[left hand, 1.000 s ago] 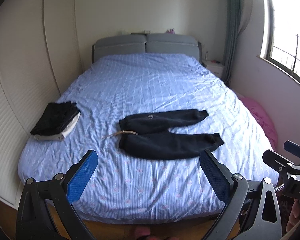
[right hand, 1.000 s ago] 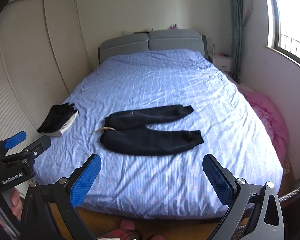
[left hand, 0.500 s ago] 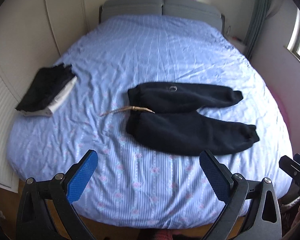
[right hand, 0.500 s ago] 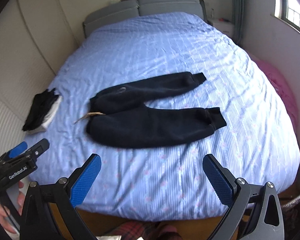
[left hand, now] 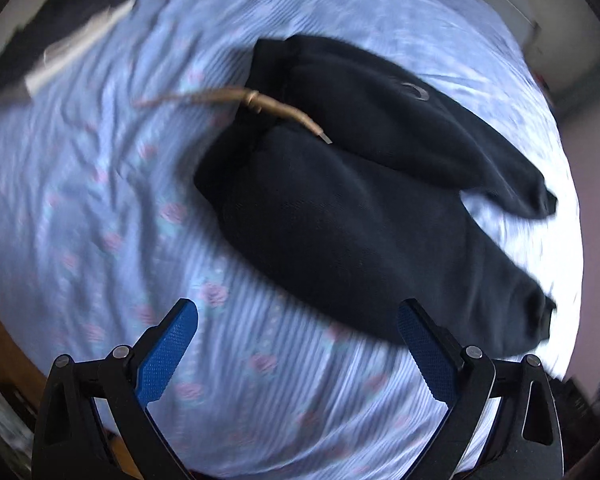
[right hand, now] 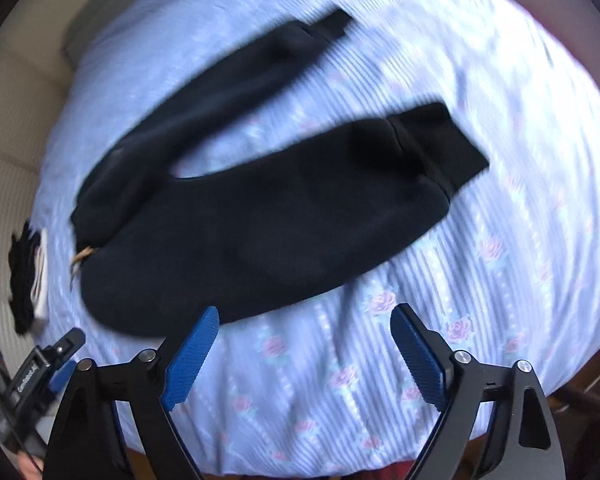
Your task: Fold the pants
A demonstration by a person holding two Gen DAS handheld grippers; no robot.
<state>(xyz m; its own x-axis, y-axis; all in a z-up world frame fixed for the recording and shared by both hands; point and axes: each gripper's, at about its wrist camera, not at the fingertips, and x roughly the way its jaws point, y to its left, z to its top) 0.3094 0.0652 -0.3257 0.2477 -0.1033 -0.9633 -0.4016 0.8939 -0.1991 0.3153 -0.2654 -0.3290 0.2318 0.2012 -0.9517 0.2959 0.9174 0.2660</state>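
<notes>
Black pants [left hand: 360, 208] lie flat on the blue striped bed sheet [left hand: 100, 200], legs spread apart and pointing right, waist at the left with a tan drawstring [left hand: 236, 100] trailing out. In the right wrist view the pants [right hand: 260, 220] fill the middle, with the near leg's cuff [right hand: 440, 148] at the right. My left gripper [left hand: 298, 340] is open and empty, just above the sheet by the near leg's lower edge. My right gripper [right hand: 304, 344] is open and empty, close over the near leg's edge. Both views are motion-blurred.
A folded dark and white stack of clothes [left hand: 52, 40] lies at the bed's left edge, also in the right wrist view [right hand: 28, 280]. The left gripper's body [right hand: 32, 376] shows at the lower left of the right wrist view. A beige wardrobe [right hand: 4, 120] stands left of the bed.
Both grippers have moved down and forward toward the pants, which now look much larger. The pants have not moved. Both grippers stay open.
</notes>
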